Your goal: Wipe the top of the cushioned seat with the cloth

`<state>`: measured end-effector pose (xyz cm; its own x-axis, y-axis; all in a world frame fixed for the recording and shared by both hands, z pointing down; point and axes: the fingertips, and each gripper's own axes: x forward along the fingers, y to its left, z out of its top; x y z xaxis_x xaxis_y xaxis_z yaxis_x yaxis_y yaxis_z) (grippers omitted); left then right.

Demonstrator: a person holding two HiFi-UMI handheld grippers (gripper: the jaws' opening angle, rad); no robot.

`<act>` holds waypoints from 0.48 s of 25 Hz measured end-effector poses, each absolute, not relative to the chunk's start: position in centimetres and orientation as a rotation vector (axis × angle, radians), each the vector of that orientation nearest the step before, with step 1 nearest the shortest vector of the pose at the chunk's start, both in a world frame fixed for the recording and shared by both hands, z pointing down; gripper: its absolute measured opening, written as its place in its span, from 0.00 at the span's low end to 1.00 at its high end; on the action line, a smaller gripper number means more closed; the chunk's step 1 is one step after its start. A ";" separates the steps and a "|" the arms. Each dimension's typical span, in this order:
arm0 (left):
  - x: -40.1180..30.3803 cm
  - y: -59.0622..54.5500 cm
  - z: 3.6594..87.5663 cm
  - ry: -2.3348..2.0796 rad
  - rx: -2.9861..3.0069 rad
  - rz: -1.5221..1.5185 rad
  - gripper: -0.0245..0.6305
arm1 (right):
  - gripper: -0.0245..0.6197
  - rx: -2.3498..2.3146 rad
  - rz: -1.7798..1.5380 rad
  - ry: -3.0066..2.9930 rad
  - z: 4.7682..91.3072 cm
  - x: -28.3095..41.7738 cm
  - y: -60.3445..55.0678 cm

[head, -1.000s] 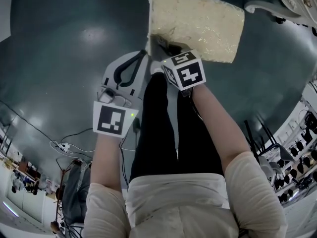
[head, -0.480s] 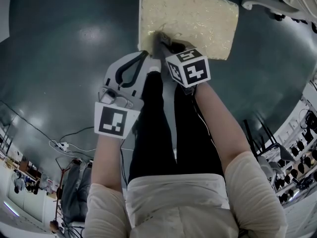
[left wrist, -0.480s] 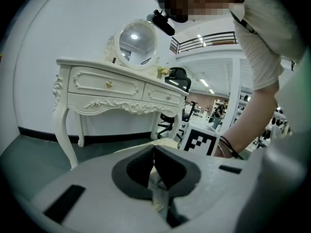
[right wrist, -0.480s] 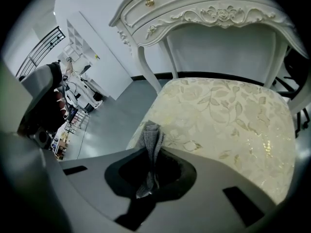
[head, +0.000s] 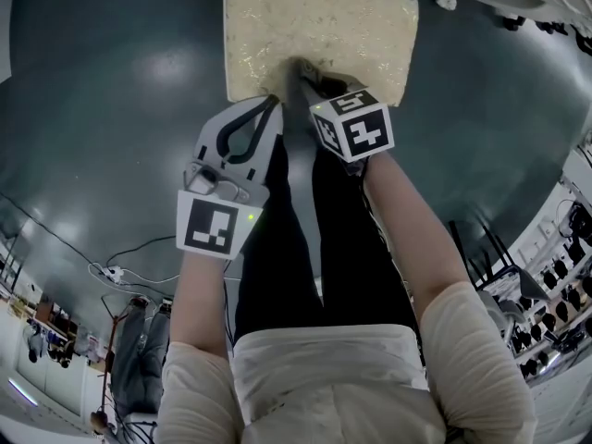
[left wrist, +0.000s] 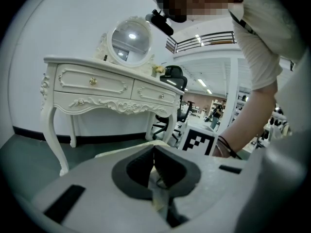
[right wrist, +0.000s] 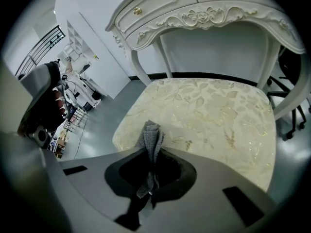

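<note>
The cream, leaf-patterned cushioned seat (head: 319, 26) lies at the top of the head view and fills the right gripper view (right wrist: 214, 115). My right gripper (head: 298, 70) is over the seat's near edge, shut on a folded grey cloth (right wrist: 149, 132) that sticks out past the jaws (right wrist: 151, 149) onto the near left part of the cushion. My left gripper (head: 274, 103) hangs just short of the seat to the left, off the cushion. In its own view the left gripper (left wrist: 154, 154) is shut with nothing held.
A white carved dressing table (left wrist: 97, 86) with a round mirror (left wrist: 130, 40) stands behind the seat, and its drawer front (right wrist: 204, 8) overhangs the far side. The dark grey floor (head: 111, 81) surrounds the seat. Office chairs (left wrist: 172, 81) stand farther back, and cables (head: 120, 271) lie lower left.
In the head view the seat has shifted left and down toward the grippers. The right gripper's tip with the cloth now reaches further onto the cushion's near edge. The left gripper has hardly moved.
</note>
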<state>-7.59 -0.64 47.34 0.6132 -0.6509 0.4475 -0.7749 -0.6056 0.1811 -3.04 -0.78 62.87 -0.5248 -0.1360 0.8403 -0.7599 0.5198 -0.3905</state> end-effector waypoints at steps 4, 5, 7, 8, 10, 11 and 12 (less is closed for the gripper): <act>-5.3 -1.0 47.7 -1.124 2.488 0.495 0.04 | 0.08 0.740 1.007 -1.964 62.9 -0.3 -1.1; -4.7 -1.1 47.7 -1.118 2.489 0.502 0.04 | 0.08 0.743 1.009 -1.963 62.8 0.3 -1.2; -3.7 -1.3 47.7 -1.107 2.497 0.510 0.04 | 0.08 0.748 1.013 -1.961 62.8 1.5 -1.4; -3.2 -1.5 47.8 -1.103 2.501 0.513 0.04 | 0.08 0.750 1.014 -1.960 62.9 2.0 -1.5; -2.2 -1.7 47.8 -1.097 2.504 0.519 0.04 | 0.08 0.757 1.016 -1.956 62.9 3.1 -1.6; -1.7 -1.8 47.9 -1.095 2.505 0.521 0.04 | 0.08 0.762 1.017 -1.954 62.9 3.7 -1.6; -1.3 -1.9 47.9 -1.092 2.508 0.524 0.04 | 0.08 0.768 1.019 -1.951 62.9 4.4 -1.6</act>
<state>-1.28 -1.90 47.90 0.6336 -0.6184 0.4649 -0.7496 -0.6393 0.1713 4.35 -1.61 62.91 -0.5060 -0.1494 0.8495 -0.7824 0.4941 -0.3792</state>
